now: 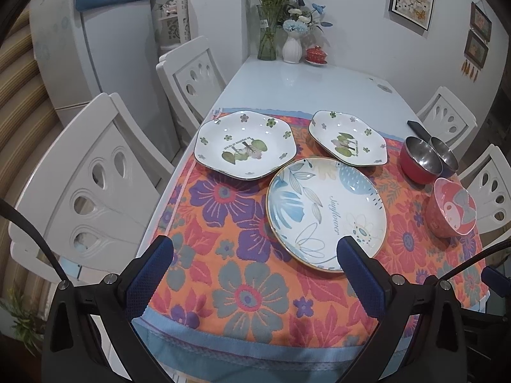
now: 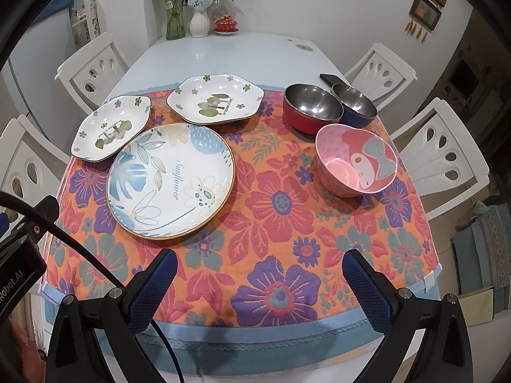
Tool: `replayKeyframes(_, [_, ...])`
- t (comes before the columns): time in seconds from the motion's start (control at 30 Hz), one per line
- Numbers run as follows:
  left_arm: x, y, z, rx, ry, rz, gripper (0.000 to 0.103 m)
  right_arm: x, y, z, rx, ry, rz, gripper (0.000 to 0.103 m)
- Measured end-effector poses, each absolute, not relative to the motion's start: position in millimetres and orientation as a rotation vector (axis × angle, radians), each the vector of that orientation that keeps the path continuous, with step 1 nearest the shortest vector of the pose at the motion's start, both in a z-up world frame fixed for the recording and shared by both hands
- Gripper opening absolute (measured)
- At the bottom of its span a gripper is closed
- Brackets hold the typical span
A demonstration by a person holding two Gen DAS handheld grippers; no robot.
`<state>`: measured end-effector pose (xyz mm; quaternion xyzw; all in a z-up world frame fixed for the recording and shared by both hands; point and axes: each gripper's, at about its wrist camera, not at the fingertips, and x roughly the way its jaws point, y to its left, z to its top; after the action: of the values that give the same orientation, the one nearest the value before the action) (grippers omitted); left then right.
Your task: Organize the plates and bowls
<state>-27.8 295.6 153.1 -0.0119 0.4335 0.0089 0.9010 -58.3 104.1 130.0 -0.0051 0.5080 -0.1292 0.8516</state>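
On the floral cloth lie a round blue-leaf plate (image 1: pixel 325 212) (image 2: pixel 171 180) and two white octagonal plates with green flowers, one on the left (image 1: pixel 244 145) (image 2: pixel 111 127) and one further back (image 1: pixel 348 142) (image 2: pixel 215 100). A pink cartoon bowl (image 1: pixel 453 212) (image 2: pixel 356 162), a red steel-lined bowl (image 1: pixel 420 159) (image 2: pixel 311 108) and a blue steel-lined bowl (image 1: pixel 445 156) (image 2: pixel 354 105) stand on the right. My left gripper (image 1: pixel 255 249) is open and empty above the cloth's near edge, its right finger over the round plate's rim. My right gripper (image 2: pixel 260 261) is open and empty near the front edge.
A white table (image 2: pixel 230 54) carries the floral cloth (image 2: pixel 278 223). At its far end stand a glass vase (image 2: pixel 175 16), a white vase (image 2: pixel 199 22) and a red lidded cup (image 2: pixel 226 25). A dark phone (image 2: pixel 332 78) lies behind the bowls. White chairs (image 1: pixel 92 185) (image 2: pixel 444 150) flank both sides.
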Motion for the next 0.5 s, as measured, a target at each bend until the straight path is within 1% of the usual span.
replayKeyframes(0.5, [-20.6,292.6,150.9,-0.023,0.901,0.02,0.102,-44.5,101.1,125.6,0.004,1.082,-0.264,0.103])
